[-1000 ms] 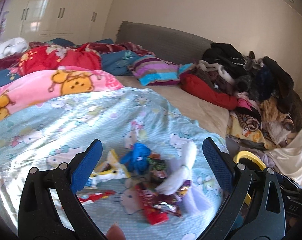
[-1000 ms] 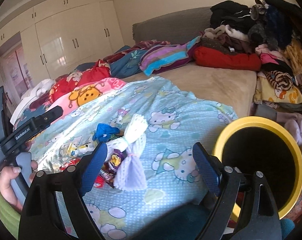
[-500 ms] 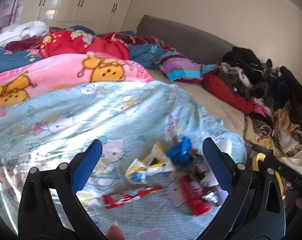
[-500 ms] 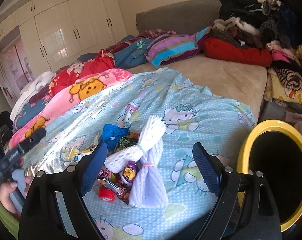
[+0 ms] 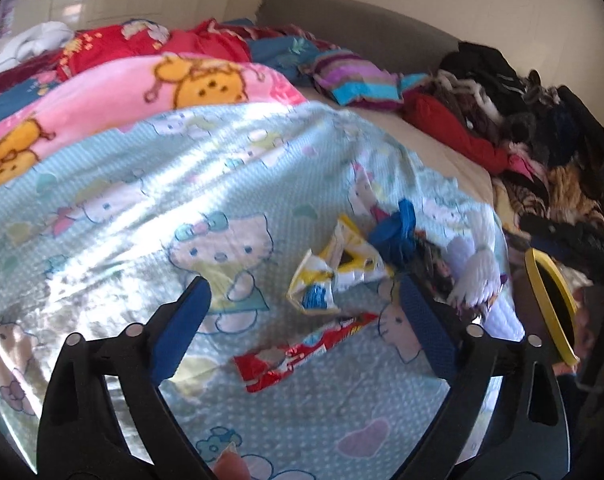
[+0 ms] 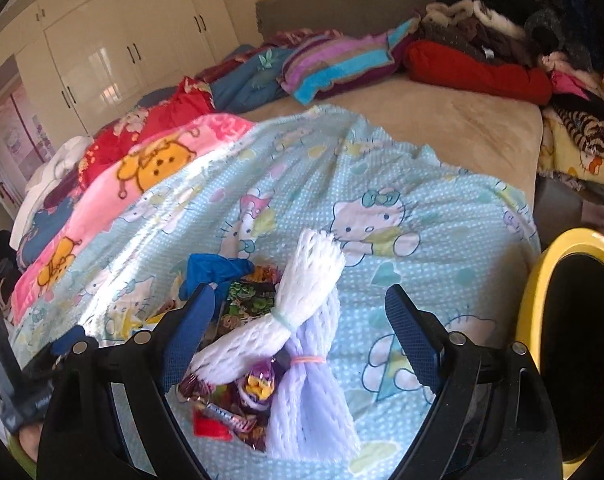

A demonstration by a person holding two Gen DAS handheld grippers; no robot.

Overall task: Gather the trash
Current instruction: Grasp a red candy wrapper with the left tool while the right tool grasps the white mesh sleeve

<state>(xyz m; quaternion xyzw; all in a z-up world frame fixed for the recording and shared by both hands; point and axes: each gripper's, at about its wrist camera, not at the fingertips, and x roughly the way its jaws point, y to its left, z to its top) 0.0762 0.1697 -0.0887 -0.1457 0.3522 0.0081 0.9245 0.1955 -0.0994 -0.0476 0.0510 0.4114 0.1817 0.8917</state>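
Left wrist view looks down over a pale blue cartoon-cat blanket point(image 5: 102, 184) spread on the bed, with the left claw point(image 5: 302, 328) hanging above it, its jaws wide apart but closing, nothing pressed between the pads. Between and just beyond the fingers lies a red wrapper point(image 5: 302, 354) flat on the blanket; a crumpled yellow-and-white wrapper point(image 5: 334, 268) sits just past it, and a blue crumpled piece point(image 5: 396, 232) beyond that. Only this view shows the red and yellow wrappers in full; the white foam net point(image 5: 478, 268) appears here blurred at the right, with the yellow rim of a bin point(image 5: 546, 304) seen edge-on beside the bed. Right wrist view gives the foam clearly: a white foam net point(image 6: 302, 304) lying across a lilac foam net point(image 6: 314, 412), each cinched by a band, resting on a heap of dark snack wrappers point(image 6: 242, 300) next to the blue piece point(image 6: 214, 272). The right claw point(image 6: 300, 332) stands open above this heap, touching nothing. This view also shows the bin point(image 6: 538, 292) face-on at the right, its dark mouth open, and the wardrobe doors point(image 6: 114, 48) behind.
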